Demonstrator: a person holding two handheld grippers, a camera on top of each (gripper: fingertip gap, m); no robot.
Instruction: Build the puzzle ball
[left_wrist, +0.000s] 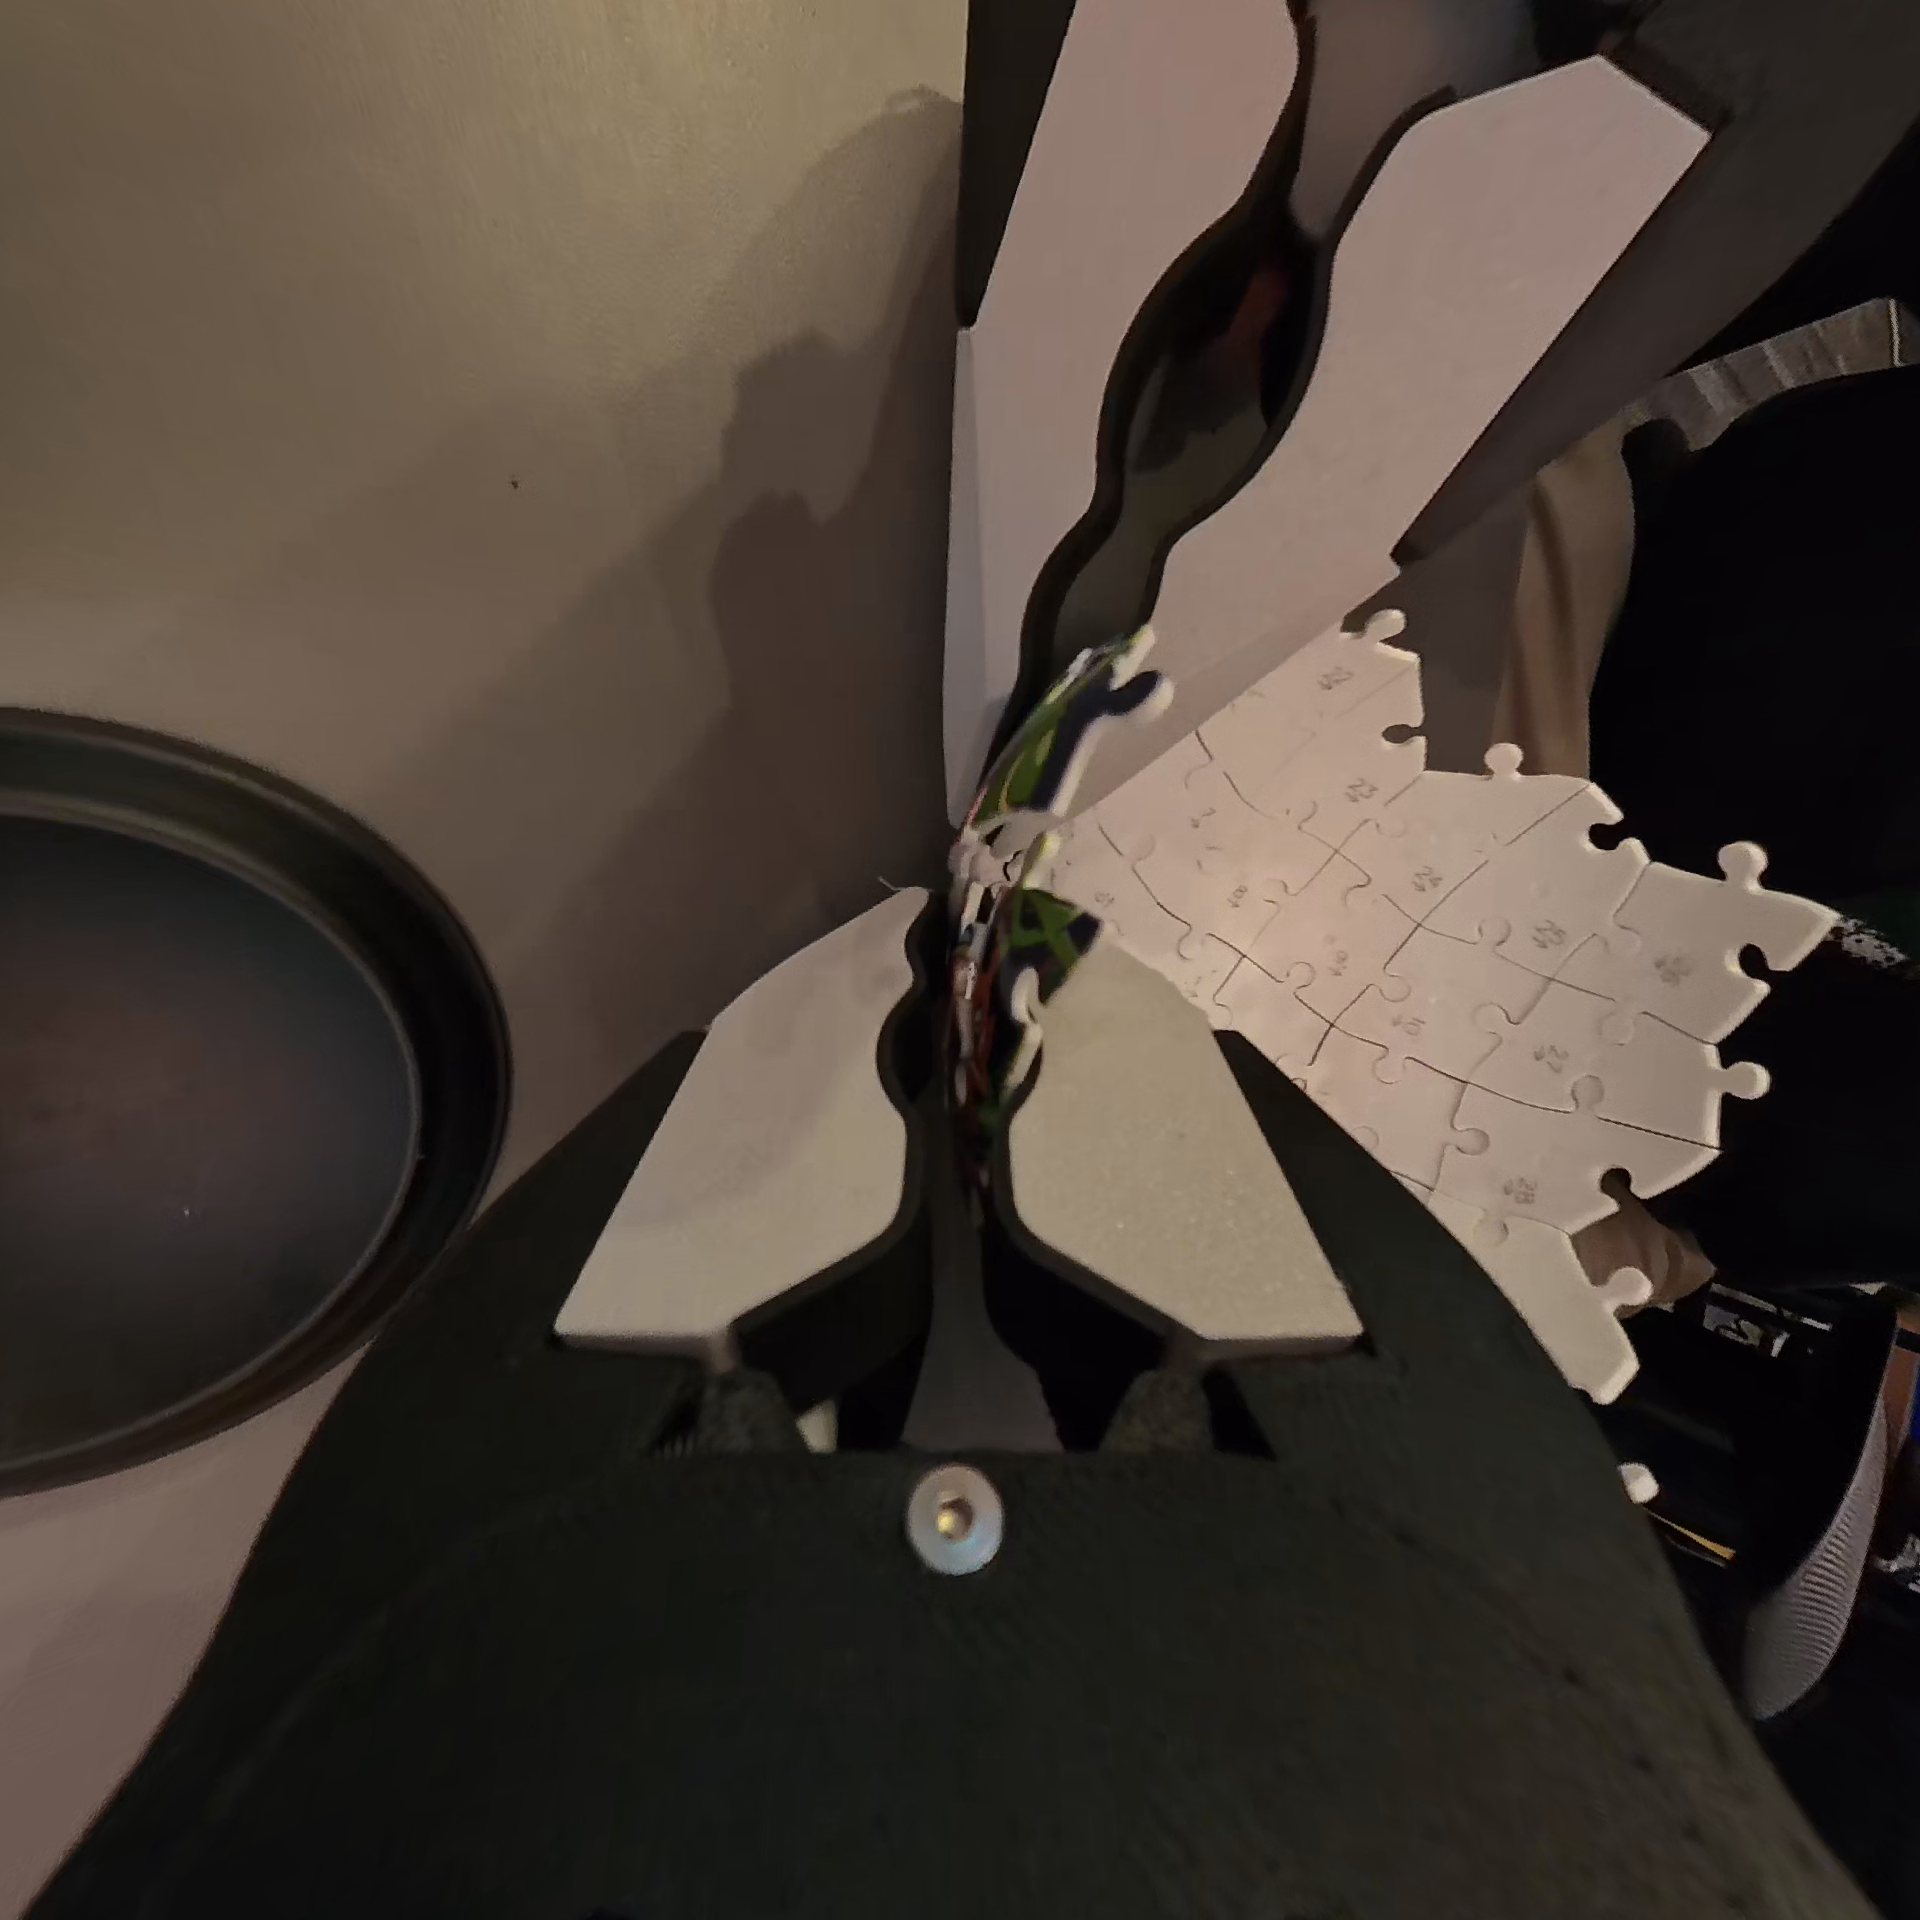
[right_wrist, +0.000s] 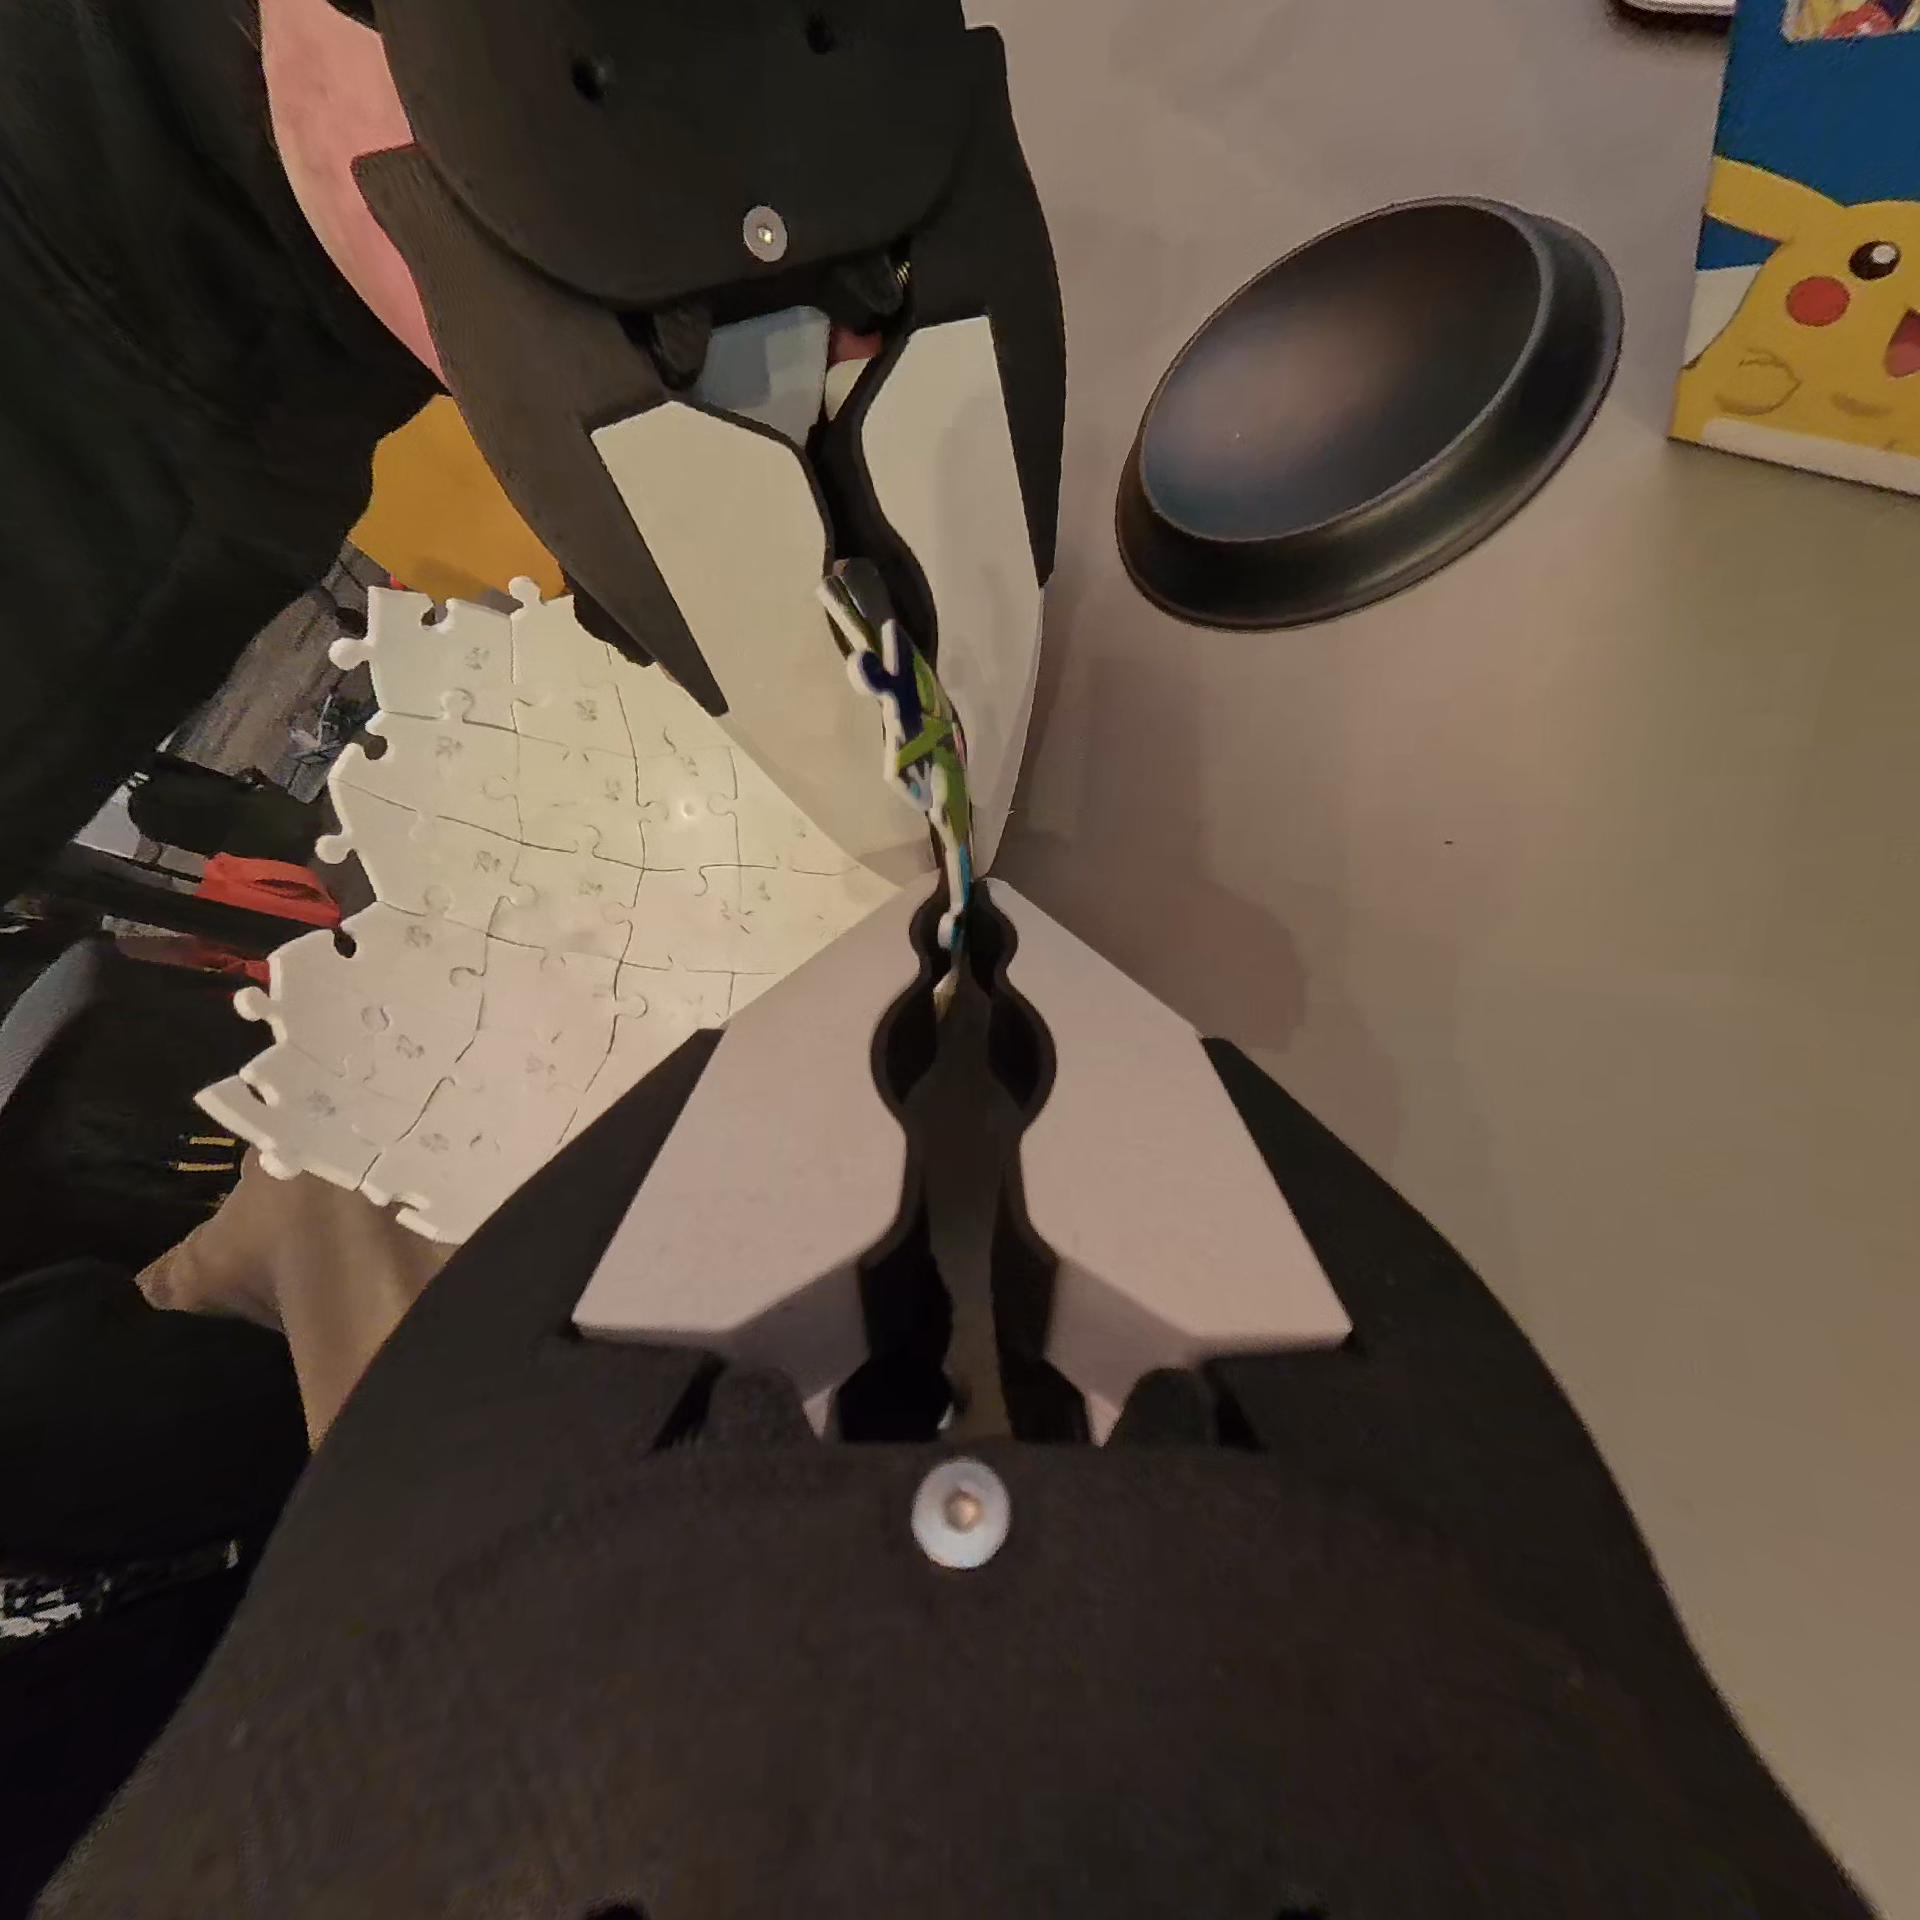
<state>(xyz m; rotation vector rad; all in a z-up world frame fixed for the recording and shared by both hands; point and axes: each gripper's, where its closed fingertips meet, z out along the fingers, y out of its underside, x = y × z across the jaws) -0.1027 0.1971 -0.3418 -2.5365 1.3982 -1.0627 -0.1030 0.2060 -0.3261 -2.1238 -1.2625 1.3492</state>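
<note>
White puzzle shell (right_wrist: 540, 914) between both closed claws' tips.

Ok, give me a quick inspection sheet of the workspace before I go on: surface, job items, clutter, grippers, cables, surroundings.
Surface: plain pale table, mostly bare.
Job's things: partly built puzzle ball shell, white numbered inside facing the cameras, held above the table's edge; printed outer side shows at its rim.
Clutter: dark round dish on the table; colourful cartoon box behind it.
Grippers: left gripper and right gripper, jaws closed on the shell's rim close together, from opposite directions.
Cables: nothing seen.
Surroundings: person in dark sleeves; dim clutter below the table edge, too dark to identify.
</note>
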